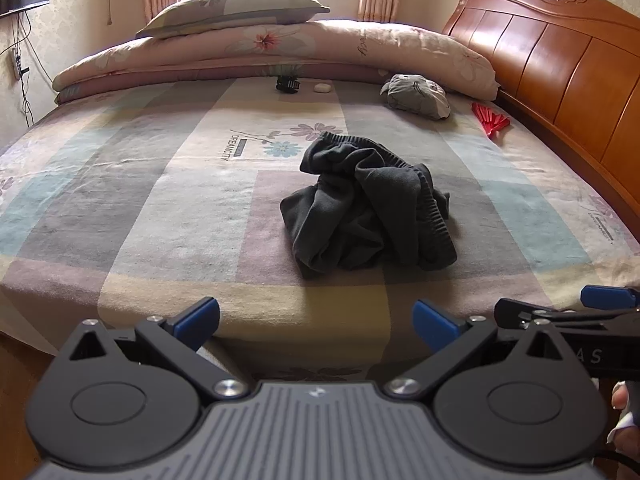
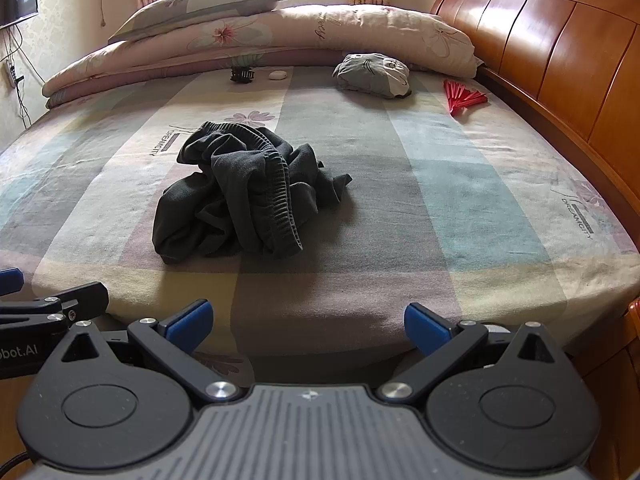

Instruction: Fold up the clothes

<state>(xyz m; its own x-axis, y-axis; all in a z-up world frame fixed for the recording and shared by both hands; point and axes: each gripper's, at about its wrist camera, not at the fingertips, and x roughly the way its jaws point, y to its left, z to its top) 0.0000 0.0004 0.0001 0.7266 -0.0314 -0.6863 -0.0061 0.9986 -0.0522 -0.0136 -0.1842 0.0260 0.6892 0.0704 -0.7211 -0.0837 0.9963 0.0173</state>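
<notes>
A dark grey garment with a ribbed waistband lies crumpled in a heap on the bed; the right wrist view shows the same heap left of centre. My left gripper hangs over the bed's near edge, well short of the garment, its blue pads wide apart with nothing between them. My right gripper stands open the same way at the near edge, empty, with the heap ahead and to its left. The right gripper's side shows at the right of the left wrist view.
Folded floral quilts and a pillow are stacked at the far end. A grey cushion, a red fan, a black clip and a small white object lie on the bed. A wooden headboard lines the right side.
</notes>
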